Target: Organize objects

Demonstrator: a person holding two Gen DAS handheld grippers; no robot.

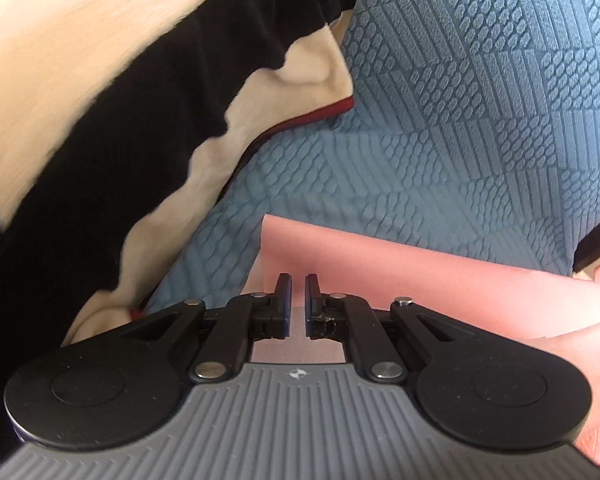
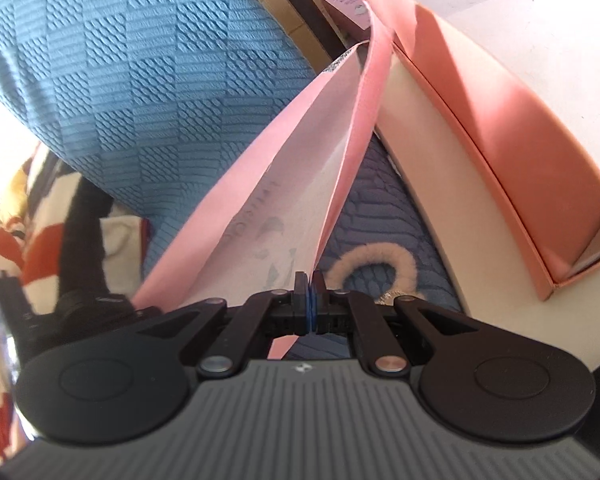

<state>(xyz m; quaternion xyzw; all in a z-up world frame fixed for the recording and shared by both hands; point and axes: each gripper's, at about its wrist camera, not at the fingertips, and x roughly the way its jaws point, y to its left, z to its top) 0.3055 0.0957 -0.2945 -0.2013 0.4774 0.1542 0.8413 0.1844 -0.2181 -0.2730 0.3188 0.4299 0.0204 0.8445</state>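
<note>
**Desk:** What is happening on the blue textured sofa cover (image 2: 148, 92)?

**Photographer:** The right tool (image 2: 310, 280) is pinching the lower edge of a flat pink paper bag (image 2: 300, 184), jaws shut tight on it, and lifting it so the bag slopes up and away across the seat. Its far end is lying against a large salmon-pink cardboard box (image 2: 512, 128).

**Desk:** And the other hand?

**Photographer:** The left tool (image 1: 298, 286) is hovering over the same pink bag (image 1: 420, 264), jaws drawn nearly together with a narrow slit between the pads and nothing in them (closed on air, by my reading). A cream, black and orange plush blanket (image 1: 100, 112) is bunched up just beside it.

**Desk:** Which step is this?

**Photographer:** It looks like the bag is being picked up for tidying, perhaps towards the box; that is a judgement. A fluffy beige hair ring (image 2: 374, 266) is lying on the cover under the bag, not yet dealt with.

**Desk:** What does the next move call for?

**Photographer:** Probably opening the left tool to catch the bag's free edge, since thin paper held at one corner is likely to flop or crease.
</note>
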